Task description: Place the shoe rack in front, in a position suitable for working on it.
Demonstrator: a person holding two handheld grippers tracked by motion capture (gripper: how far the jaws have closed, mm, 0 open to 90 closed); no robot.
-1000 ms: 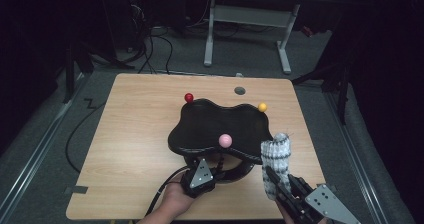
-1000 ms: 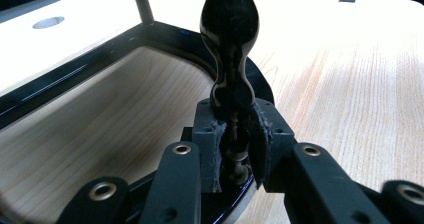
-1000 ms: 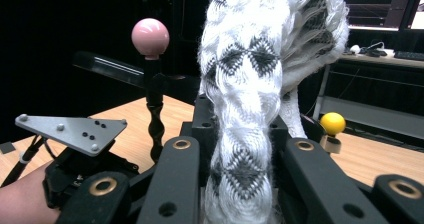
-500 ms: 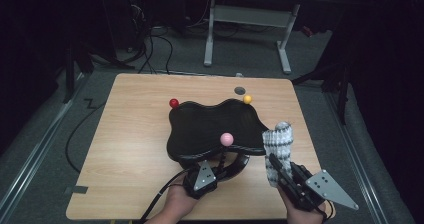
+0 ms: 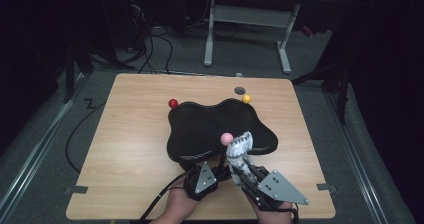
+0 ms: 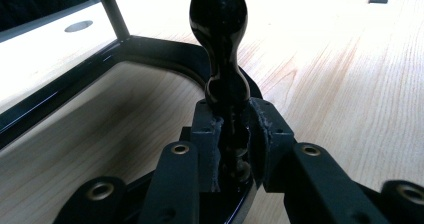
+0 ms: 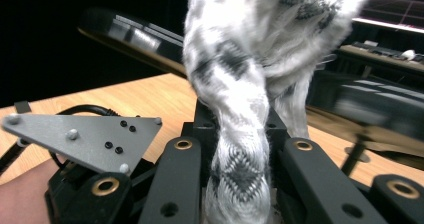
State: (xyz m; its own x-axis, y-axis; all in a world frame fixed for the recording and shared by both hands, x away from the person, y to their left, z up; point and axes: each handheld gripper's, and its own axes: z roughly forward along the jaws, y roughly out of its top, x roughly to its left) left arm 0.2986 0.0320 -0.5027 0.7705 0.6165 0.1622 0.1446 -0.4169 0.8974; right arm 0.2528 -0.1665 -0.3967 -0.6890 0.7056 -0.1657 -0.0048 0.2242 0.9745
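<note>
One grey-and-white cloth (image 5: 240,151) is gripped upright at the near edge of a black wavy tray (image 5: 200,129).

The cloth is clamped between the closed jaws of the right gripper (image 5: 248,175), its top reaching beside a pink ball (image 5: 226,138) in the tray. The tray's near rim is pinched by the closed left gripper (image 5: 218,170). A red ball (image 5: 173,103) and a yellow ball (image 5: 246,98) are seen at the tray's far edge on the wooden table (image 5: 125,134).

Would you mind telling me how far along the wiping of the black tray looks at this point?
Done: the left hand-held gripper is shut on the black tray's near rim, steadying it. In hand: the right hand-held gripper holds a grey-white cloth upright at the tray's near edge, beside the pink ball. Left: the wiping itself appears hardly begun; red and yellow balls sit at the far rim.
</note>
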